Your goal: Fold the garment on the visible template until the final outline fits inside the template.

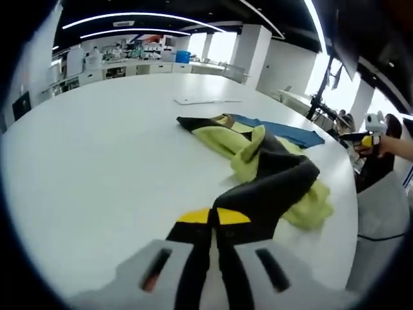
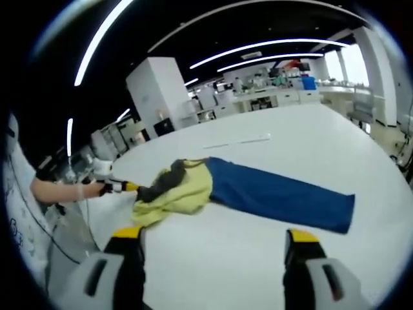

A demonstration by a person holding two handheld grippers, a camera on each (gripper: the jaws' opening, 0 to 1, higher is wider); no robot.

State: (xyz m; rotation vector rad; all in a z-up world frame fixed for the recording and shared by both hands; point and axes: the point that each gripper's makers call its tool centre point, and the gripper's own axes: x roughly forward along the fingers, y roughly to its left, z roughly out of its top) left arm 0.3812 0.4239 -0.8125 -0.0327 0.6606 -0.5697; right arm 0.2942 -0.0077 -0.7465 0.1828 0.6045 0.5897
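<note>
Illumination is bright and even in both views. Long curved ceiling light strips (image 2: 258,50) run overhead against a dark ceiling. Far windows (image 1: 222,46) are overexposed, washing out detail around them. The white surface (image 1: 97,161) reflects diffuse light with a mild sheen; shadows beneath the garment (image 1: 271,168) are soft and faint. Fisheye distortion bends straight lines strongly toward the edges. In the left gripper view the near left claw (image 1: 213,223) is soft and out of focus. Far background detail is small and slightly blurred.
</note>
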